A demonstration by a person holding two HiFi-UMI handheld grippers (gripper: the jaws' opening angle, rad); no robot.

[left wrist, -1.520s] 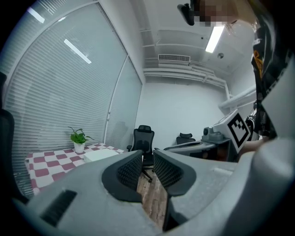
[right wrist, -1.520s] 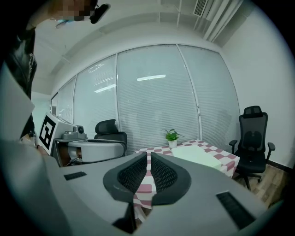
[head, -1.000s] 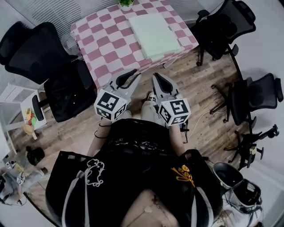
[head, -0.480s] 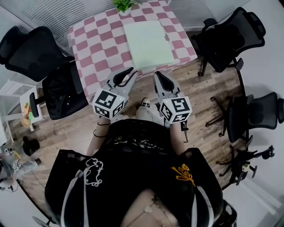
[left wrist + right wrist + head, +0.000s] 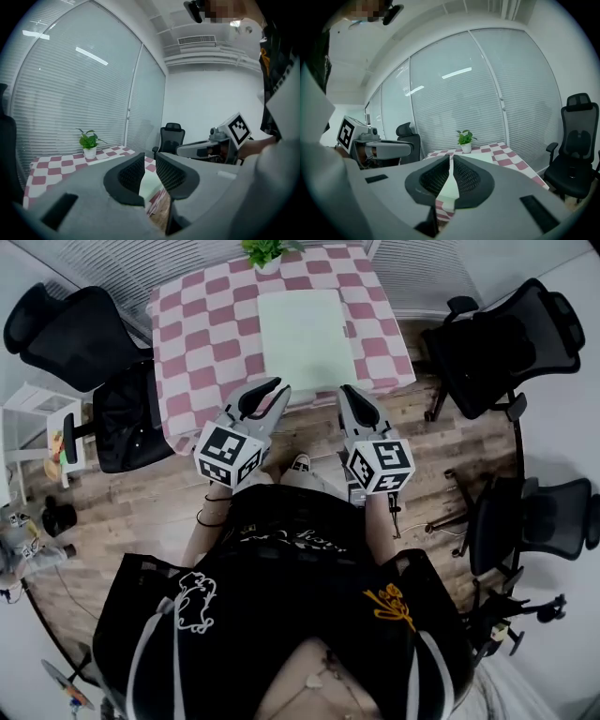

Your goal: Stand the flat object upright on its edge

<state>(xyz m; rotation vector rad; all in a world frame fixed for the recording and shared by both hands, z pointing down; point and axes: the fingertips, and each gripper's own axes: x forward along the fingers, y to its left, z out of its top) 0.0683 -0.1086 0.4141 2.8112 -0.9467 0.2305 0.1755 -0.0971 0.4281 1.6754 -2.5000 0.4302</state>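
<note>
Pale green flat rectangular panel [image 5: 305, 338] lying centred on pink-checked worktop [image 5: 197, 343]; left tool [image 5: 272, 392] and right tool [image 5: 345, 396] closed, empty, short of near edge, likely pre-approach.

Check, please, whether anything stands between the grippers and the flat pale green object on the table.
Nothing visible does. The flat object lies on the checkered table ahead of the left gripper and right gripper, both shut; the potted plant stands beyond it.
</note>
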